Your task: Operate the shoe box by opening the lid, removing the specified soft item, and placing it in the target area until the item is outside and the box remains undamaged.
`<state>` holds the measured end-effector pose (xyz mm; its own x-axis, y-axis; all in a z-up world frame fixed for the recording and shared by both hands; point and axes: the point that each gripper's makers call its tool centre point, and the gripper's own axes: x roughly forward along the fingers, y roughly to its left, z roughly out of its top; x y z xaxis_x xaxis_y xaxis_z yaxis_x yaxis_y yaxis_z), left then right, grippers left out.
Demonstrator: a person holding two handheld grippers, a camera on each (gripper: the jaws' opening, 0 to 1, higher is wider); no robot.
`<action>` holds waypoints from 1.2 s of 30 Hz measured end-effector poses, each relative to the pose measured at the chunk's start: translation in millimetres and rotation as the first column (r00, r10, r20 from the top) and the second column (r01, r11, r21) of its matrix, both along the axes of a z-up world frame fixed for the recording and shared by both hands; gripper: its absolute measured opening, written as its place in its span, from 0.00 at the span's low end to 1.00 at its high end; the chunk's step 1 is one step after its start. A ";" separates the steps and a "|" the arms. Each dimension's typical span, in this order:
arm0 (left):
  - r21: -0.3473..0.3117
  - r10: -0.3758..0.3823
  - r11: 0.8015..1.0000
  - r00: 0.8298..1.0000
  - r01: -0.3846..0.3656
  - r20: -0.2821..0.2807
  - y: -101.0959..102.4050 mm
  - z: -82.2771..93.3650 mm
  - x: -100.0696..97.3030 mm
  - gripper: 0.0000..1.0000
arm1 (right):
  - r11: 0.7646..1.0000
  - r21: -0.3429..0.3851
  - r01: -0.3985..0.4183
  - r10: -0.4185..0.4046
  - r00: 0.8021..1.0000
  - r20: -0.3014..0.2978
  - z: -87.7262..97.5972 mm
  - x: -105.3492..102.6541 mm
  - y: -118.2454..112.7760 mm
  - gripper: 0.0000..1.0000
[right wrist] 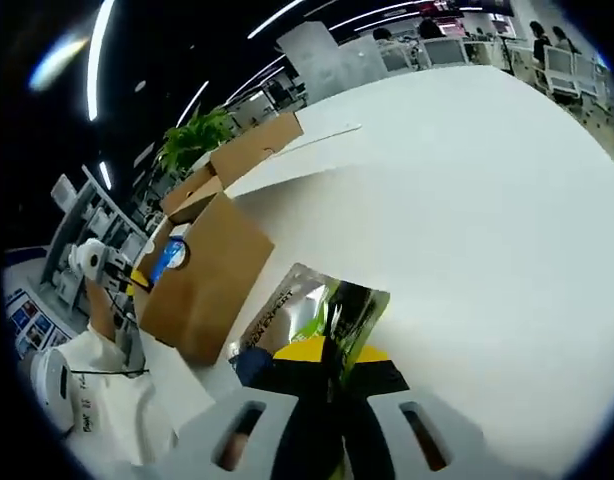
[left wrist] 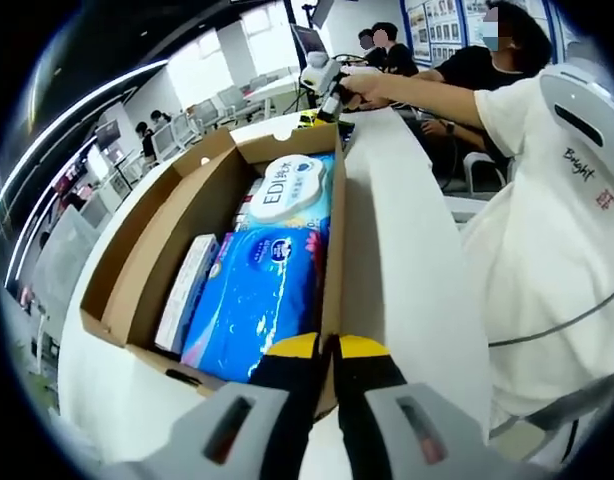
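Left gripper view: the left gripper (left wrist: 329,350) had its yellow-tipped jaws closed on the near edge of the shoe box (left wrist: 137,262), pinching the cardboard wall at its near right corner. Box was open, brown cardboard, sitting on the white table (left wrist: 412,270). Inside the box: a blue soft pack (left wrist: 257,300) lying flat at the end nearest the left gripper, a white pack with blue "EDI" lettering (left wrist: 295,190) just beyond it toward the far end, and a slim white carton (left wrist: 187,290) along the box's left wall, beside the blue pack. Box flaps stood up on the left and far sides. Past the far end of the box, the right gripper (left wrist: 322,85) was visible at the end of a person's outstretched arm (left wrist: 417,92); the person wore a white shirt (left wrist: 547,230), right of the box. Other people sat at desks behind.

Right gripper view: the right gripper (right wrist: 332,355) had its jaws closed on a shiny pouch with green and silver print (right wrist: 327,305), held up over the white table, outside the box. The shoe box lay left of the pouch, apart from it, its plain brown side facing the camera and a bit of blue showing at its top edge. A second cardboard box (right wrist: 252,148) and a green plant (right wrist: 195,135) sat further beyond the shoe box. Cannot tell the pouch's exact contents.
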<state>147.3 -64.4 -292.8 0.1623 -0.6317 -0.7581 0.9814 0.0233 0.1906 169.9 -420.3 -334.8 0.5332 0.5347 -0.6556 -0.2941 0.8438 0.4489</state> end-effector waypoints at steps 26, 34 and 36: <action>-0.001 0.015 1.000 1.000 -0.015 -0.015 -0.3 0.2 0.6 0.05 | 0.982 -0.171 -0.075 0.085 0.995 0.050 -8.0 11.5 -16.6 0.04; -0.002 0.017 1.000 1.000 -0.017 -0.018 -0.4 0.1 1.3 0.05 | 0.977 -0.199 -0.070 0.087 0.993 0.077 -8.5 14.6 -19.5 0.07; -0.002 0.019 1.000 1.000 -0.019 -0.019 -0.4 0.2 1.6 0.05 | 0.970 -0.233 -0.074 0.098 0.991 0.092 -7.9 16.7 -23.5 0.09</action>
